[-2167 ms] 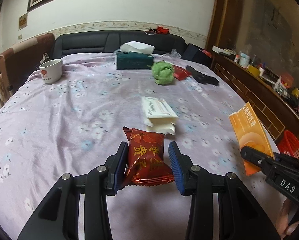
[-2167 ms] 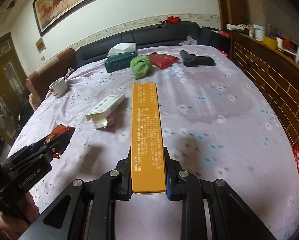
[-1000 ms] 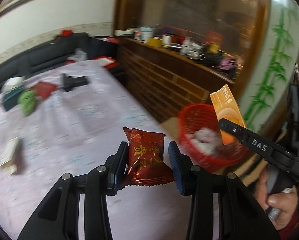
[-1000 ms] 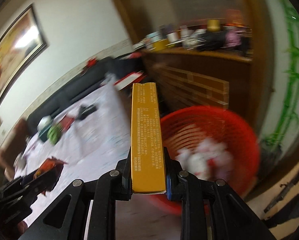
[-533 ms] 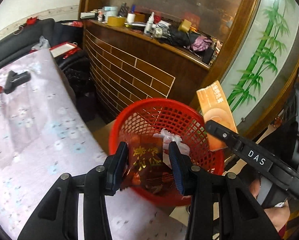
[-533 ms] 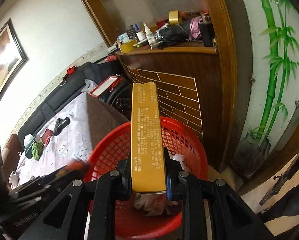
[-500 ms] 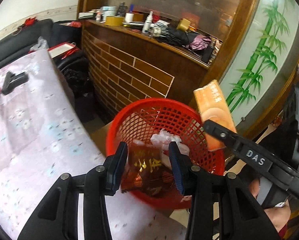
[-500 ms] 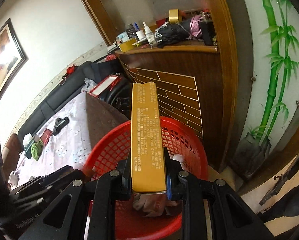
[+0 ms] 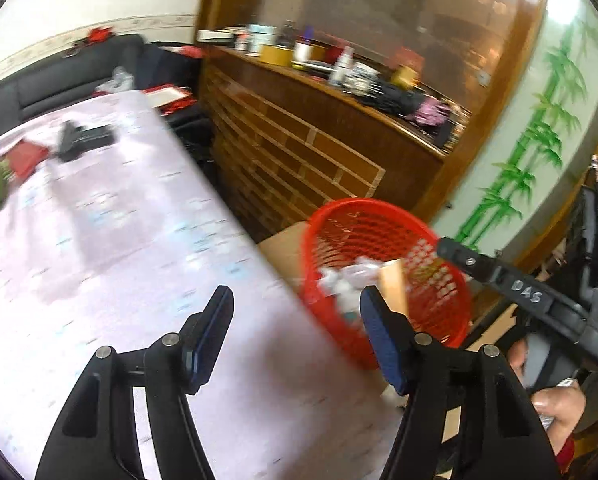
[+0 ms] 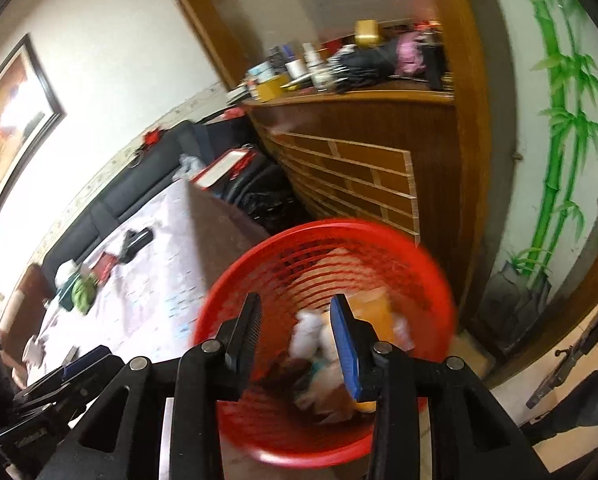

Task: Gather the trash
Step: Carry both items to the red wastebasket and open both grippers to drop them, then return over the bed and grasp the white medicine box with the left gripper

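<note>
change: both drops done, red wrapper and orange box (image 10: pixel 373 312) gone from the grippers into the red basket (image 10: pixel 439 280) | left gripper (image 9: pixel 299 336): wide open, empty | right gripper (image 10: pixel 297 334): open, empty over basket | next, I reckon: back to the bench (image 9: pixel 99 240) for more trash

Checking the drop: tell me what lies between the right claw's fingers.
Right wrist view: the open right claw frames white crumpled trash inside the round red mesh plastic basket.

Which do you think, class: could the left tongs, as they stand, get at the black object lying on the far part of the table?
Probably yes. The left tongs are open and empty, and only bare tablecloth lies between them and the black object.
</note>
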Tool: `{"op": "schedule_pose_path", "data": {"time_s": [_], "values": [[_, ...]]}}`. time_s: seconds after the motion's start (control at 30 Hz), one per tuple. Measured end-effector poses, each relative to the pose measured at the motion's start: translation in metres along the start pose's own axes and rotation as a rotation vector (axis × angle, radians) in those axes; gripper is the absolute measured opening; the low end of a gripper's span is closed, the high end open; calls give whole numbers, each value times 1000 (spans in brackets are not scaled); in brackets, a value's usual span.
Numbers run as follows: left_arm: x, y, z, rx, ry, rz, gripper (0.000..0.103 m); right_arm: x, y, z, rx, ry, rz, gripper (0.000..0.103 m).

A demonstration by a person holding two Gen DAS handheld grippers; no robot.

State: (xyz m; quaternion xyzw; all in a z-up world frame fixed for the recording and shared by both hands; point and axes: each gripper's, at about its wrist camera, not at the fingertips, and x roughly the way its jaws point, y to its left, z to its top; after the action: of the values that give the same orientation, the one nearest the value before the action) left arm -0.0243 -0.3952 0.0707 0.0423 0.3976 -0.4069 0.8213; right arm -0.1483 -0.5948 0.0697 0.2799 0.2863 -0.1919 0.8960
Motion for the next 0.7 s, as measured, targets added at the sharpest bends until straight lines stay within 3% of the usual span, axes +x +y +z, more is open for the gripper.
{"op": "schedule_pose_path", "data": {"time_s": [0.17,0.3,0.43,0.53,0.63,0.7], "values": [[-33,50,-18,-66,-8,92,65,13,64,-26,-114,61,70,41],[-63,100,-30,-141,-24,209,65,28,119,-53,-206,134,138,41],[-98,173,-29,-262,-44,384,66,36,162,-74,-290,171,184,43],[-117,227,-23,-350,-50,507,75,39,185,-84,-335,187,206,46],[-118,280,-18,-440,-17,587,75,43,197,-92,-363,202,217,47],[-109,307,-15,-475,38,590,75,47,204,-97,-377,215,223,47]]}}
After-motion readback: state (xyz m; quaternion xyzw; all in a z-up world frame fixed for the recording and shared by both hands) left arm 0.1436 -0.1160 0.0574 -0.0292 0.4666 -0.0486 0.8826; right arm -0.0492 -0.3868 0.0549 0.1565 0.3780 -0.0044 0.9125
